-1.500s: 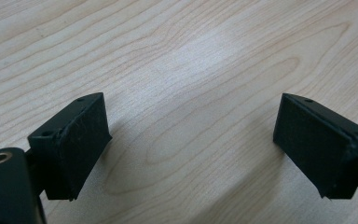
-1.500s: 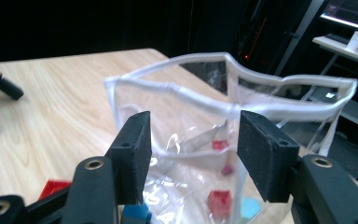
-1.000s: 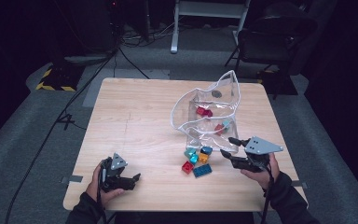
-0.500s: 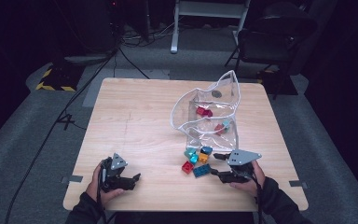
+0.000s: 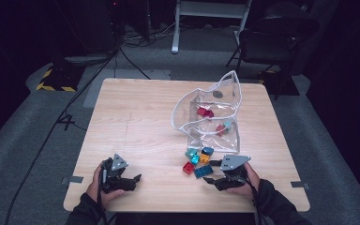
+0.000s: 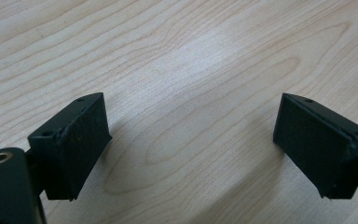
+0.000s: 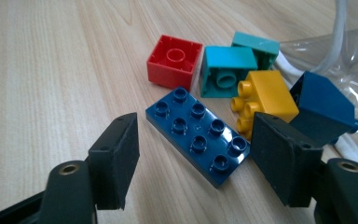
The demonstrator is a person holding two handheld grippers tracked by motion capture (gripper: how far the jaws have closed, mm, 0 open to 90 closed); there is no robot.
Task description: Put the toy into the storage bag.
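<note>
A loose cluster of bricks lies in front of a clear pouch [image 5: 229, 101] on the wooden table [image 5: 136, 122]. In the right gripper view a flat blue brick [image 7: 198, 135] lies studs up, with a red brick [image 7: 175, 60], two teal bricks [image 7: 226, 67], a yellow brick [image 7: 261, 95] and a dark blue brick [image 7: 324, 105] behind it. My right gripper [image 7: 196, 140] [image 5: 210, 171] is low at the table and its jaws have just been opening. The flat blue brick [image 5: 202, 171] lies between them, untouched by the pads. My left gripper [image 6: 191, 126] [image 5: 133, 179] stands open over bare wood.
The pouch has a white rim and holds red bricks [image 5: 204, 111] and another small brick [image 5: 222, 129]. Bare wood covers the left and far parts of the table. A chair [image 5: 272, 42] and cables [image 5: 65, 117] are on the floor beyond it.
My right gripper has come down and leftward toward the brick cluster, and its jaws stand wider. The left gripper has not moved.
</note>
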